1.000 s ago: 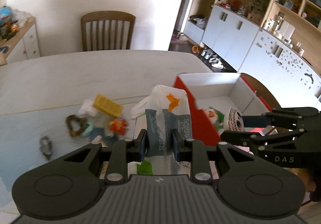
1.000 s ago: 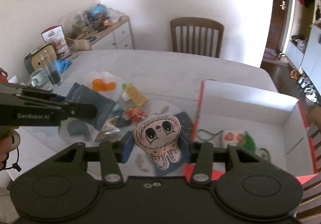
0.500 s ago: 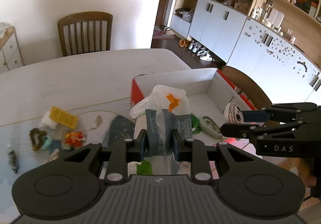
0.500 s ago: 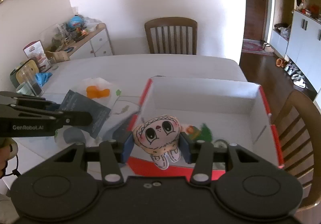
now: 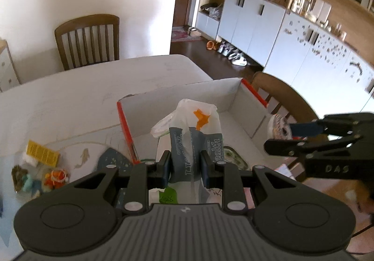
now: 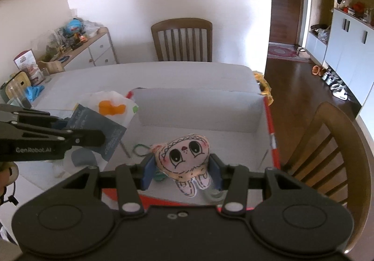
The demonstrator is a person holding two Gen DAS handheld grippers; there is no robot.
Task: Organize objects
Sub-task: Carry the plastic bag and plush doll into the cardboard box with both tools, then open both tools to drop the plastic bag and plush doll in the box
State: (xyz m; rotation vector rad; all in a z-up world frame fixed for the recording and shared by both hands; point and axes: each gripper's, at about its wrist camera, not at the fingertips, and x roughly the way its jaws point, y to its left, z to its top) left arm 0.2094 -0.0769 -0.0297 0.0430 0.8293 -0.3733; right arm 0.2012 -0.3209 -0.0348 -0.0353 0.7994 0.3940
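Presently listed: left gripper (image 5: pixel 184 164), fingers (image 5: pixel 165 165) closed to a narrow gap on a plastic pouch (image 5: pixel 195 141), grey-blue and white with an orange mark near its top; the pouch is held upright over the near-left part of the open box (image 5: pixel 247 106). Right gripper (image 6: pixel 181 171), fingers (image 6: pixel 147 172) drawn in against both sides of a plush toy (image 6: pixel 184 153), cream and pink with large dark eyes; the toy hangs above the near half of the box interior, its feet pointing down toward the near wall. Box: cardboard, red outside and white inside, standing on the desk (image 6: pixel 187 74) at its right edge, beside a wooden chair (image 6: pixel 332 148). Box contents, partly hidden behind the held things: a green loop on the floor of the box toward its left wall, and other small pieces too covered to identify. Loose items on the desk to the left of the box: a yellow card (image 5: pixel 42 155), an orange toy (image 5: pixel 56 176), a brown and teal piece nearer the desk's left edge. Second wooden chair (image 6: pixel 182 39) at the far edge of the desk. Each gripper appears from the side in the other's view.
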